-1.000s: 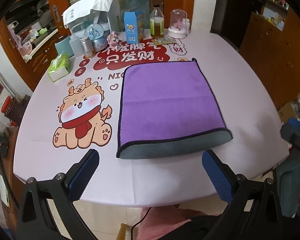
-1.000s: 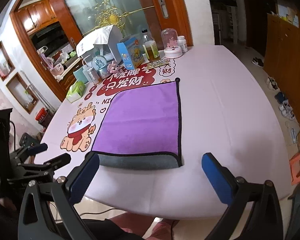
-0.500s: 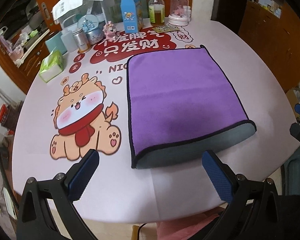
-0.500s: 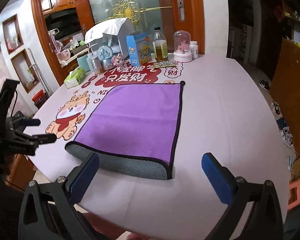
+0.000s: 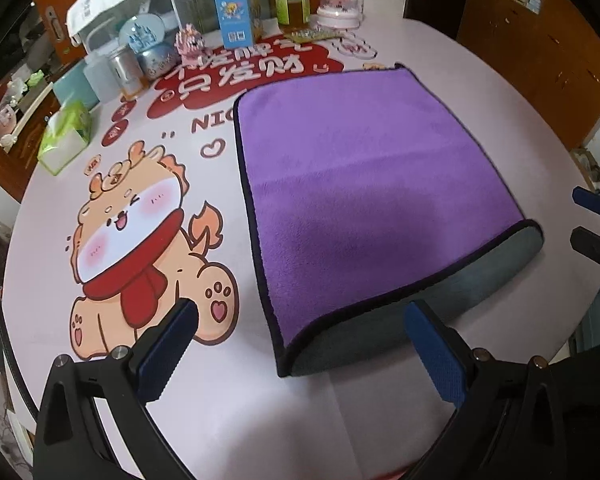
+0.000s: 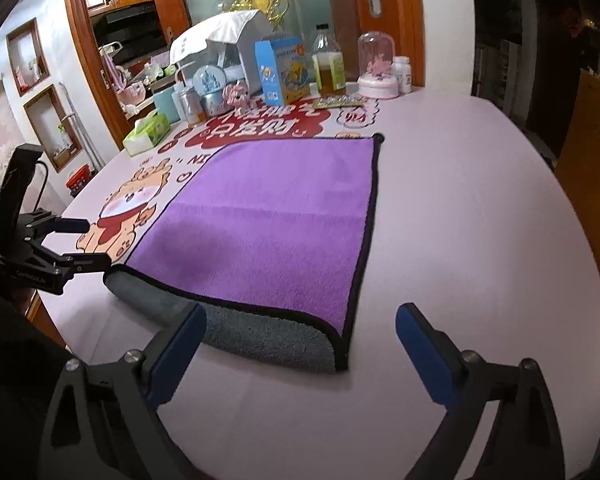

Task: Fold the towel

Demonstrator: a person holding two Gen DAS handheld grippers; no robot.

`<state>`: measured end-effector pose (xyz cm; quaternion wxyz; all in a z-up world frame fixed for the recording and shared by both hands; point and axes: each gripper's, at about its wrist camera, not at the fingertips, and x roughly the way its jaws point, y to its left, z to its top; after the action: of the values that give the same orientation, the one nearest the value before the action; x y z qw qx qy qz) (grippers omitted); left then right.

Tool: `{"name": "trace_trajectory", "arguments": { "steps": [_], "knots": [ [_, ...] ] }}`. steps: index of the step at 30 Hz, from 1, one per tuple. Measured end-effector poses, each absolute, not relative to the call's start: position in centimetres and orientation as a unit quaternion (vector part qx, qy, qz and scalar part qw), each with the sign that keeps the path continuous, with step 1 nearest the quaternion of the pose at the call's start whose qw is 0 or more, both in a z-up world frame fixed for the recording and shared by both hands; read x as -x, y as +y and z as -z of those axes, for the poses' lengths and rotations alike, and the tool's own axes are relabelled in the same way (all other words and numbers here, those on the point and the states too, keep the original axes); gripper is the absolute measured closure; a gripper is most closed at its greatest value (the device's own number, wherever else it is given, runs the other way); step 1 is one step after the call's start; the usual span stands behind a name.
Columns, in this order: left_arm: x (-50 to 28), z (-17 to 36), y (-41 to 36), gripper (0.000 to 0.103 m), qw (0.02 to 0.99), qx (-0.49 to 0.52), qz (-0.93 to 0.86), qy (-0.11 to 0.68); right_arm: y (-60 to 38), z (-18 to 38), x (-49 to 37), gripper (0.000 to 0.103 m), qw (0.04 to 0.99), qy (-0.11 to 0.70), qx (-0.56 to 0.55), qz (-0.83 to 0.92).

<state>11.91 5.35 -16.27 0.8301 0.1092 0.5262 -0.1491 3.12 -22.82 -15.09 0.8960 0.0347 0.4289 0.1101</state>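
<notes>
Both grippers moved in closer to towel's near folded edge since earlier frames
Left gripper (image 5: 298,344) and right gripper (image 6: 300,346) both spread apart, empty, over table's (image 6: 480,216) near edge; purple towel (image 5: 364,184) folded flat mid-table, grey underside showing at near fold; tissue box (image 5: 66,136), bottle (image 6: 330,66) along far edge

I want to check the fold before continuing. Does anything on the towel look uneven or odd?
Only a small thing: the purple top layer of the towel stops short of the near edge, so a grey strip of the lower layer shows. Nothing looks spilled or damaged.
</notes>
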Motion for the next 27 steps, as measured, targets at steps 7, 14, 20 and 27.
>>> {"name": "trace_trajectory", "arguments": {
  "steps": [7, 14, 20, 27],
  "knots": [
    [-13.3, 18.4, 5.6, 0.001, 0.816, -0.110, 0.157, 0.545, -22.1, 17.4, -4.2, 0.018, 0.883, 0.455, -0.018, -0.114],
    [-13.5, 20.0, 5.3, 0.003, 0.803, -0.117, 0.167, 0.559, -21.8, 19.1, -4.8, 0.028, 0.873, 0.476, -0.011, -0.107],
    [-13.5, 20.9, 4.8, 0.005, 0.794, -0.126, 0.184, 0.566, -21.7, 19.9, -4.9, 0.034, 0.867, 0.486, -0.010, -0.105],
    [-13.3, 21.2, 4.6, 0.011, 0.788, -0.122, 0.199, 0.569, -21.4, 20.3, -4.9, 0.043, 0.863, 0.493, -0.008, -0.107]
  ]
}}
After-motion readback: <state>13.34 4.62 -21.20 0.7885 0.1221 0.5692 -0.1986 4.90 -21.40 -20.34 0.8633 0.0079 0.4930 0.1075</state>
